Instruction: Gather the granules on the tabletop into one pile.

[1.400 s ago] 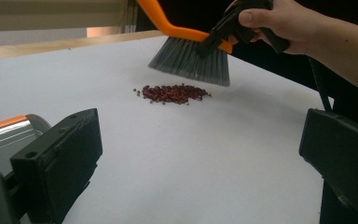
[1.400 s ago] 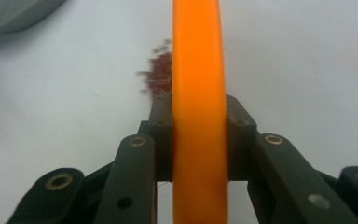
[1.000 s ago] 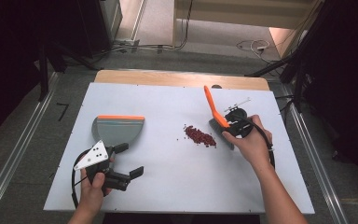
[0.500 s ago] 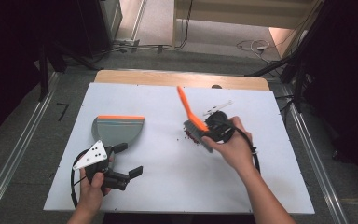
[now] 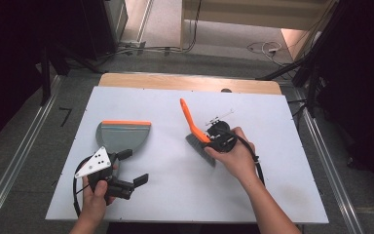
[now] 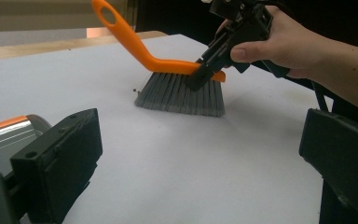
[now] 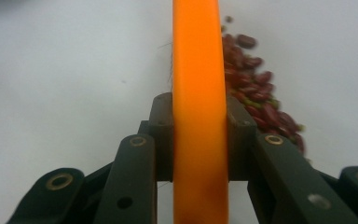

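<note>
1. Two grippers work over a white counter (image 5: pixel 175 190). The right gripper (image 5: pixel 213 140) clamps the orange back of a hand brush (image 5: pixel 193 127), its jaws pressed on either side of the plastic, as the right gripper view shows close up.
2. Orange plastic forms the brush's back and its long handle, which ends in a hanging loop and rises up and away from the person in the high view. Grey bristles fan out below, their tips touching the counter.
3. Dark red beans (image 7: pixel 256 88) lie in a loose heap right beside the brush, on the right in the right gripper view.
4. A grey dustpan (image 5: pixel 121 136) with an orange lip lies flat at the left of the counter, well apart from the brush.
5. The left gripper (image 5: pixel 135 168) hovers near the person's edge, just beside the dustpan, its jaws wide apart with nothing between them.
6. The counter is a plain white board on a wooden top whose far edge shows. Grey floor surrounds it, with metal rails at each side, cables at the back and dark surroundings.
</note>
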Demonstrator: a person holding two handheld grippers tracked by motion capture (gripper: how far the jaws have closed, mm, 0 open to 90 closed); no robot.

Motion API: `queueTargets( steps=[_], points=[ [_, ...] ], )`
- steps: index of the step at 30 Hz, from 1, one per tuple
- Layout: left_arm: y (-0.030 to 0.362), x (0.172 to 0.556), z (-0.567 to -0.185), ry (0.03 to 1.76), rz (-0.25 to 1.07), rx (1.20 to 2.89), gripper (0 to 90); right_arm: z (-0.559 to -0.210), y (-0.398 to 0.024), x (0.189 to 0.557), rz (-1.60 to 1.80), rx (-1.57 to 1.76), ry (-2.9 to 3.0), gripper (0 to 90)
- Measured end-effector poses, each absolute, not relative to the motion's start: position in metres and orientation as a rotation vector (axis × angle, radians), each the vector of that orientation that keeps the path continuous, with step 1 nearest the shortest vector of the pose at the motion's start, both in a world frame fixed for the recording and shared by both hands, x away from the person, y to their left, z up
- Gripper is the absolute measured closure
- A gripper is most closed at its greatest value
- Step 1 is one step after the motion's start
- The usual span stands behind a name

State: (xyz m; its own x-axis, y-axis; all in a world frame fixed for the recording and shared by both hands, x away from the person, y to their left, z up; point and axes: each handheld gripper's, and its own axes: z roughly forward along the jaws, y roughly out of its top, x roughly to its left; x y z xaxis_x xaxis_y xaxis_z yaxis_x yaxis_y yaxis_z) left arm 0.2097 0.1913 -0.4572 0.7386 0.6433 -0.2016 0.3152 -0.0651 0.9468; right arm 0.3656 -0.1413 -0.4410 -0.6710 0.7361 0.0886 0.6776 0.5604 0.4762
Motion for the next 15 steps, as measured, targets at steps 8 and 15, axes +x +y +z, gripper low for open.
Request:
queueTargets(
  steps=[8,15],
  points=[
    [0.189,0.211,-0.458,0.778,0.319,1.675,0.2,-0.42,-0.166,0.356,0.856,1.199,2.597,68.5],
    [0.189,0.211,-0.458,0.778,0.322,1.678,0.2,-0.403,-0.208,0.342,0.952,1.251,2.504,68.5]
  ],
)
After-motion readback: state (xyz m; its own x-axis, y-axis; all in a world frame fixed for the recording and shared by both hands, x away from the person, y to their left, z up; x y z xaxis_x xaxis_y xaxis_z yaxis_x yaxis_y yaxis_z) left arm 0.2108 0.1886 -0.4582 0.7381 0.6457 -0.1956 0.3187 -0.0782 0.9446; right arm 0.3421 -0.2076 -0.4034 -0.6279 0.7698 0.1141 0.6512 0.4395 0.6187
